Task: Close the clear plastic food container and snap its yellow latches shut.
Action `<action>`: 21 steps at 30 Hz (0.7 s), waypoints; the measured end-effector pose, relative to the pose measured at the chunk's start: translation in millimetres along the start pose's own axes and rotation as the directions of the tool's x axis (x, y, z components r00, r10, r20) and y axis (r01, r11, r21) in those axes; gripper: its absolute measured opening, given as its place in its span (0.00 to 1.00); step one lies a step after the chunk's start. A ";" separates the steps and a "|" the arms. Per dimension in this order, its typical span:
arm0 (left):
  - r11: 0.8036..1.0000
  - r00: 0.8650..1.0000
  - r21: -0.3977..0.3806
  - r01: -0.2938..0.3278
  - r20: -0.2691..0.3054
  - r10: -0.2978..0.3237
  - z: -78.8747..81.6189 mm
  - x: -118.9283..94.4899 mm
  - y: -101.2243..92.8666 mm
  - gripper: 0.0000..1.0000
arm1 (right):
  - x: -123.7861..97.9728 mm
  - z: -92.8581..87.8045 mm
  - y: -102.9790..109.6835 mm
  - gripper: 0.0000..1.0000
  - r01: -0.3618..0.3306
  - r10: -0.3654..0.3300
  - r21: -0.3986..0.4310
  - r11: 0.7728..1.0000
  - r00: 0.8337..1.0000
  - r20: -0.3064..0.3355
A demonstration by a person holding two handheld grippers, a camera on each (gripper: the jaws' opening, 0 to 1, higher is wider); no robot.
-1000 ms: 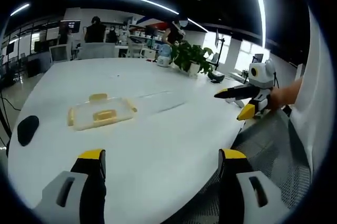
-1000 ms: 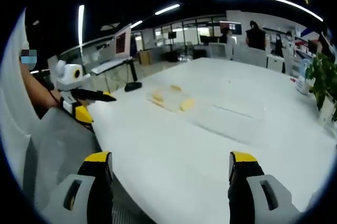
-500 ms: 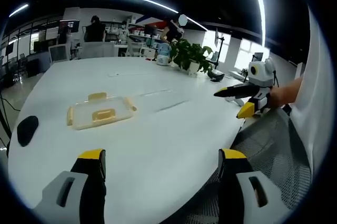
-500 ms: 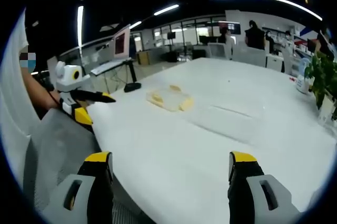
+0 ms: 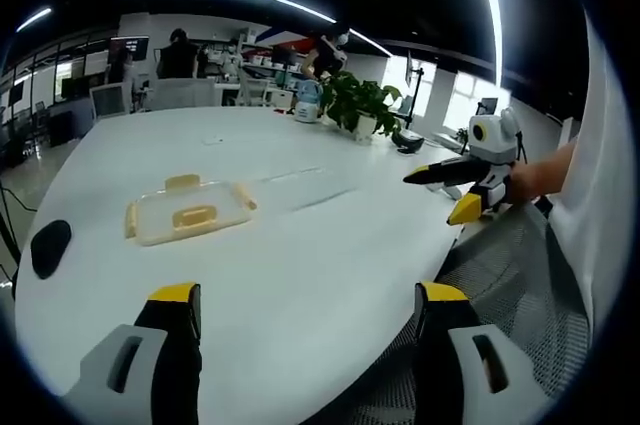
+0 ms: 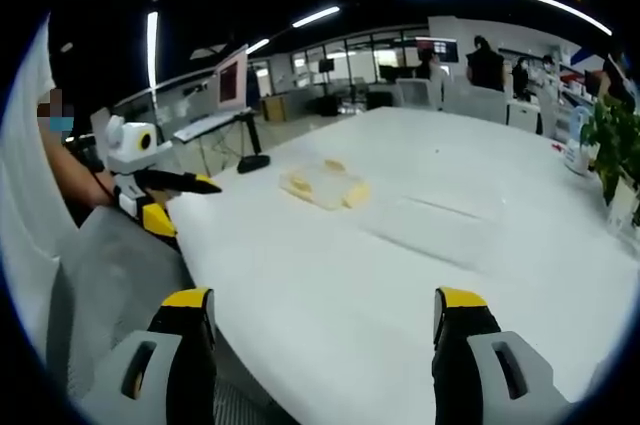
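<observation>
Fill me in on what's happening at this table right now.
A person holds a gripper in each hand at the near edge of a white table. The left gripper and right gripper are both open and hold nothing. The clear plastic food container with yellow latches lies farther out on the table, untouched, with neither gripper near it. A dark object lies near the table's edge, and a potted plant stands at the far side.

Container (image 6: pixel 323 185) latch state indeterminate: too small and blurred. Dark object (image 5: pixel 50 247) left of container unidentifiable, partly cut off.
</observation>
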State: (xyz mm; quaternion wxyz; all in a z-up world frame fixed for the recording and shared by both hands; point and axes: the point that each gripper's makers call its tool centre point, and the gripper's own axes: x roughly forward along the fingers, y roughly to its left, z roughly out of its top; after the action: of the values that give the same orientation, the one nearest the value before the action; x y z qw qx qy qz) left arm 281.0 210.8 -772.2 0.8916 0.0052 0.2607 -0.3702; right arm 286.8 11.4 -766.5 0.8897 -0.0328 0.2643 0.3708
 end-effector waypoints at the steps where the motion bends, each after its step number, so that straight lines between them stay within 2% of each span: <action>1: 1.000 1.000 -0.004 0.000 0.000 0.000 0.0 -0.2 0.7 0.90 | 0.2 0.6 1.1 0.91 -0.003 0.003 -0.002 1.000 1.000 -0.001; 12: 1.000 1.000 -0.021 0.001 0.006 -0.001 2.0 -1.6 3.9 0.90 | 3.3 6.3 2.5 0.91 -0.009 0.009 -0.012 1.000 1.000 -0.008; 21: 1.000 1.000 -0.004 0.004 -0.013 -0.004 1.3 0.5 18.3 0.89 | 10.4 4.7 -0.4 0.91 -0.012 0.011 -0.020 1.000 0.999 -0.036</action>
State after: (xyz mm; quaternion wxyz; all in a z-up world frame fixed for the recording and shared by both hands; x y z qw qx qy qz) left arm 294.0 223.4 -774.6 0.8892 0.0051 0.2673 -0.3714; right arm 295.3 19.0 -767.6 0.8824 -0.0468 0.2764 0.3779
